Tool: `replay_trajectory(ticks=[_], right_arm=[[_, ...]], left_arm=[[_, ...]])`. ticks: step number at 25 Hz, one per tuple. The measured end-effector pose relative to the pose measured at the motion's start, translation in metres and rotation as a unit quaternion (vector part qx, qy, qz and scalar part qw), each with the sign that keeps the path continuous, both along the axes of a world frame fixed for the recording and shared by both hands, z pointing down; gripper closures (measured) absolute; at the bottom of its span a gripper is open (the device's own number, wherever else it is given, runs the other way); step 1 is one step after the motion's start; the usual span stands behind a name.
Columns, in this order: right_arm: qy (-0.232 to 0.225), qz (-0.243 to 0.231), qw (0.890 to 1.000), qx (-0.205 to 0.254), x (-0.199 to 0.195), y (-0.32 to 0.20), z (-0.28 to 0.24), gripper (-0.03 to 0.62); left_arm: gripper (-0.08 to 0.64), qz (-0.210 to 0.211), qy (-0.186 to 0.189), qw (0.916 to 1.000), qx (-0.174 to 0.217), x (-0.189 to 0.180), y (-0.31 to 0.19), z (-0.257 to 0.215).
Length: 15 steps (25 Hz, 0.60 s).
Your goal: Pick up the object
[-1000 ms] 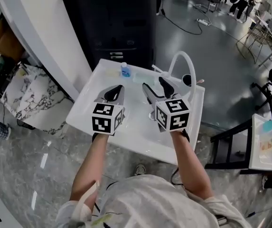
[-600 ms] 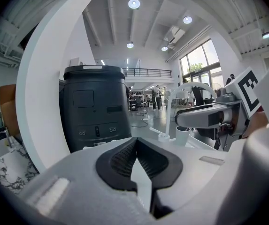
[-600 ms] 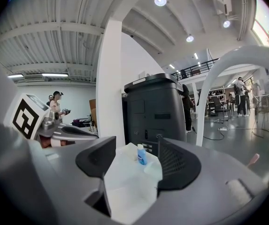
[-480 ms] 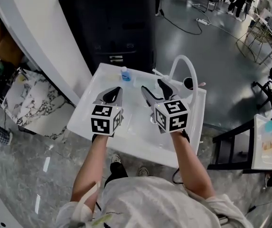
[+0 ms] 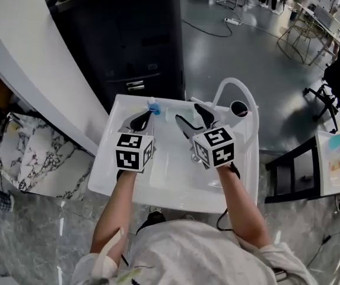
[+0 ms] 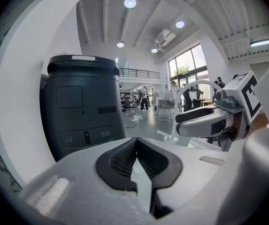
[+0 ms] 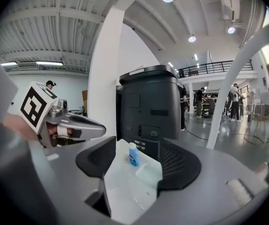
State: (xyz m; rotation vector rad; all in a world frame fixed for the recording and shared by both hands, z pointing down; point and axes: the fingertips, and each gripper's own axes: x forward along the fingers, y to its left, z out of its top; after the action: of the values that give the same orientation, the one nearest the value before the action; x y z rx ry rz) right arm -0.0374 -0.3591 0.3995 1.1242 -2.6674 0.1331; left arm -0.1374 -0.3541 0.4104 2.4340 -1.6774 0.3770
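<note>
While I hold both tools above the white tabletop, the parts read as follows

Left gripper: over the left half of the tabletop, pointing at the far edge; its own camera shows the two dark ribbed pads meeting at their tips, with nothing clamped between them

Right gripper: over the middle of the tabletop, just beside the left one; jaws spread wide and empty

Object, blue bottle: upright at the far edge of the tabletop, left of centre; in the head view it sits just past the left gripper's tip, and in the right gripper view it appears in the gap between that tool's jaws but well ahead of them, touching neither

Pale block: lying on the tabletop just right of the bottle and nearer to me; I cannot tell what it is

White arched tube: rising at the far right corner of the tabletop

Black cabinet: on the floor directly beyond the far edge
</note>
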Motion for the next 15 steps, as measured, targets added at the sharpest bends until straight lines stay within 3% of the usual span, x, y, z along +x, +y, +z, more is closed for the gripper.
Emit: replay_trajectory(ticks=[7, 15], right_arm=[[0.035, 0.018, 0.999, 0.000, -0.009, -0.027, 0.010, 0.331], [0.109, -0.014, 0.994, 0.004, -0.020, -0.039, 0.027, 0.327]], left_arm=[[0.560, 0.043, 0.006, 0.9991, 0.000, -0.015, -0.033, 0.005], [0.560, 0.070, 0.010, 0.9975, -0.004, -0.020, -0.053, 0.016]])
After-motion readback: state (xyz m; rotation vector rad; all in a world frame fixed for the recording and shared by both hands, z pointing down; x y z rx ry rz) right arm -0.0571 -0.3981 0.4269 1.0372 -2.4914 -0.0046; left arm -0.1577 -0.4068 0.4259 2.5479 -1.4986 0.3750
